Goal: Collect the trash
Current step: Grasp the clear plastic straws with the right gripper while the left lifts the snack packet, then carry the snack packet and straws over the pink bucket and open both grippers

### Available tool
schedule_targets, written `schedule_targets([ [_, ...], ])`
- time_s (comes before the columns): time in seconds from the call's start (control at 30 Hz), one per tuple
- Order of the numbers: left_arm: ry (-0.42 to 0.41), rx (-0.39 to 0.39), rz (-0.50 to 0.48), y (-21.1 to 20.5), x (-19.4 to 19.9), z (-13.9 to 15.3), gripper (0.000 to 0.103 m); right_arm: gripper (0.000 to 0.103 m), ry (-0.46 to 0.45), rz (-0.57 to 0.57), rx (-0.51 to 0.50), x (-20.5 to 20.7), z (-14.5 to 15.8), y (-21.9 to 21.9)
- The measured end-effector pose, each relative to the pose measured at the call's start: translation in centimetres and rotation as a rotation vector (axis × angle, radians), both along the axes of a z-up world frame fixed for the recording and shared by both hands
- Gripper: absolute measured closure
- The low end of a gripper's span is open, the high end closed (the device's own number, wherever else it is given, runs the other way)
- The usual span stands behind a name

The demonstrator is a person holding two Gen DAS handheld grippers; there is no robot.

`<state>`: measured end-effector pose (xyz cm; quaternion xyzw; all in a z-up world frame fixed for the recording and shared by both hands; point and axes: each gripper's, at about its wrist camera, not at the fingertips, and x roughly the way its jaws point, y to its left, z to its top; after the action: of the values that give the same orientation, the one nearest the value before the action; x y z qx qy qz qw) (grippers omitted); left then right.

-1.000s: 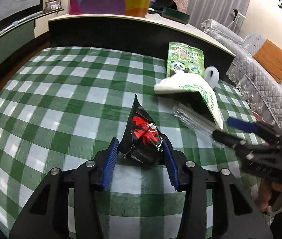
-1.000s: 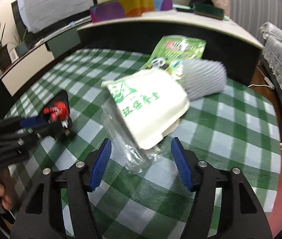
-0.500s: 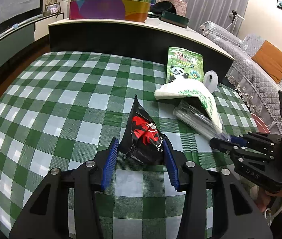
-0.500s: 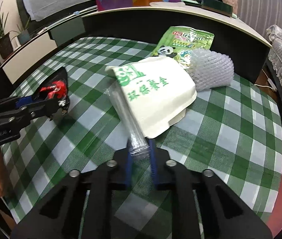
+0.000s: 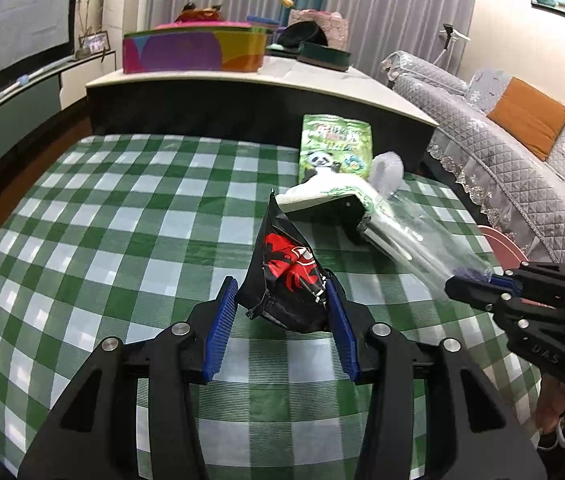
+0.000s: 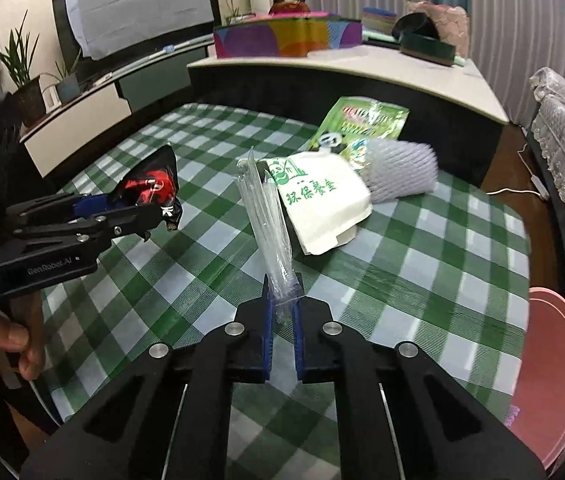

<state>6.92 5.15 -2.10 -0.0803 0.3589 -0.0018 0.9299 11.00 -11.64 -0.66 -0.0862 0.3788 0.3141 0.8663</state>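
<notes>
Jaws of the right gripper (image 6: pixel 281 300) have just closed on the clear crinkly plastic sleeve (image 6: pixel 268 224), lifting it off the green-checked table (image 6: pixel 422 264); left gripper (image 5: pixel 282 312), half-open, clamps the black-and-red snack wrapper (image 5: pixel 284 276). Both await binning.

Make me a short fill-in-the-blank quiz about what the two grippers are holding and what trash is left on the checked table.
1. The left gripper is shut on a black and ____ snack wrapper.
2. The right gripper pinches a clear ____ sleeve.
3. The white foam box carries ____ printed characters.
4. The green pouch shows a ____ picture.

Missing words: red; plastic; green; panda
</notes>
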Motion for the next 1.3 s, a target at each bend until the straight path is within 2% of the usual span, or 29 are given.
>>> schedule_targets([
  [0.53, -0.076, 0.040, -0.081, -3.5, -1.3, 1.8, 0.058, 0.095, -0.091, -0.131, 0.097, -1.6, 3.7, -5.4],
  [1.3, -0.100, 0.053, -0.173, -8.5, -0.2, 2.3, 0.058, 0.095, -0.147, -0.329, 0.145, -1.2, 5.5, -12.4],
])
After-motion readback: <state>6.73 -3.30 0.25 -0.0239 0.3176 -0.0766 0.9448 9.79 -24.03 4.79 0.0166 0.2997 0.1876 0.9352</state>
